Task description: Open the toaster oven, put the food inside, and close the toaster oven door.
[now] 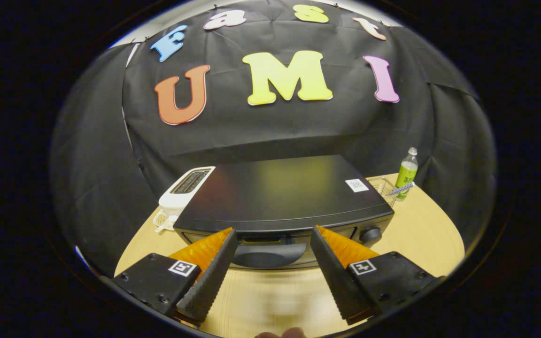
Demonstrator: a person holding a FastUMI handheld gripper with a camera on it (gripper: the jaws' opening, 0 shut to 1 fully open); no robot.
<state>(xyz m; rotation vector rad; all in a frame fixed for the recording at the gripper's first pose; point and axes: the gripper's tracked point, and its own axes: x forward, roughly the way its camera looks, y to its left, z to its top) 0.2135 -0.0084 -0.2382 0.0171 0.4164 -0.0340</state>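
Jaws spread wide, toaster oven (280, 199) door just ahead

A toaster oven (282, 197) sits on a table (432, 237), its door handle (263, 256) facing the gripper (274, 237), whose two fingers stand spread apart just in front of it, one to each side of the handle. A slot toaster (183, 190) stands touching the oven's left side. Behind its right corner lie a basket (384, 188), a pen (401, 188) and a bottle (407, 172)
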